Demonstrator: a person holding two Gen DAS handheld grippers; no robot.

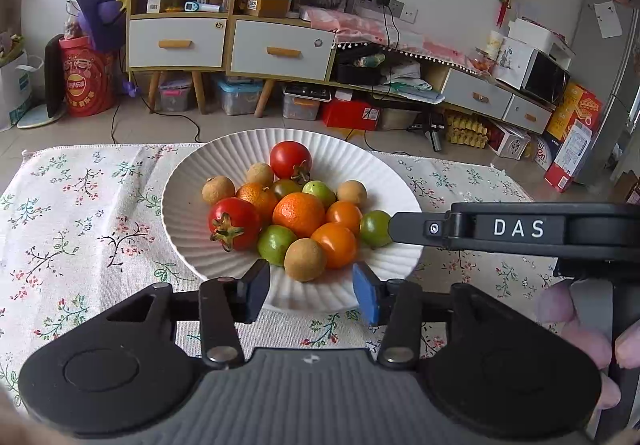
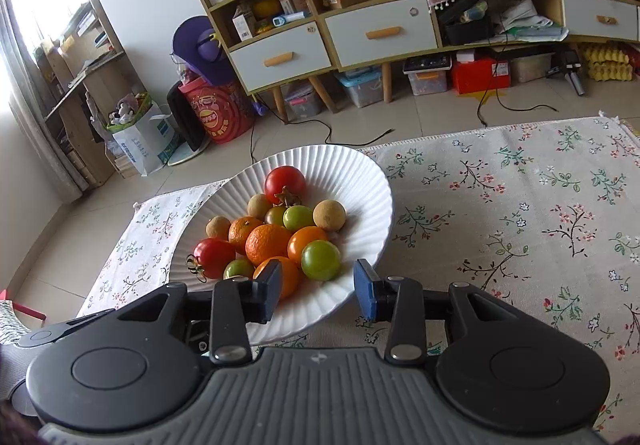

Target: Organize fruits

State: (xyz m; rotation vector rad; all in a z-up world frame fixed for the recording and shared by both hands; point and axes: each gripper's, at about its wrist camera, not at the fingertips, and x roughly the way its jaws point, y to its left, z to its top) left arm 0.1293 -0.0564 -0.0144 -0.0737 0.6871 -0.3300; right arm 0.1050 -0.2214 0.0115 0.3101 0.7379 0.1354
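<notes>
Fruits of several kinds sit heaped together on a wide white ribbed plate (image 1: 188,229), which rests toward the far left part of a table covered by a cream floral-print cloth (image 1: 80,237). The plate's raised rim is likely why the round pieces stay gathered in its middle instead of rolling off over the cloth.

Largest in the heap are two red tomatoes with dried calyxes, one at the far side (image 1: 290,159) and one at the near left (image 1: 233,223). Next to them, the dimpled orange tangerine (image 1: 298,214) sits at the centre, propped by its neighbours. Smaller still are smooth orange cherry tomatoes (image 1: 334,245), round green fruits (image 2: 320,260) and tan longans (image 1: 305,259), wedged into the gaps.

Both claws hover at the plate's near edge. The left claw (image 1: 310,289) has its pads apart and holds nothing, with the near longan just ahead of the gap. The right claw (image 2: 318,291) is likewise spread and empty, aimed at a green fruit, a stance that suits picking one piece out. All the fruit is mixed on the plate; none lies on the cloth in either view.
</notes>
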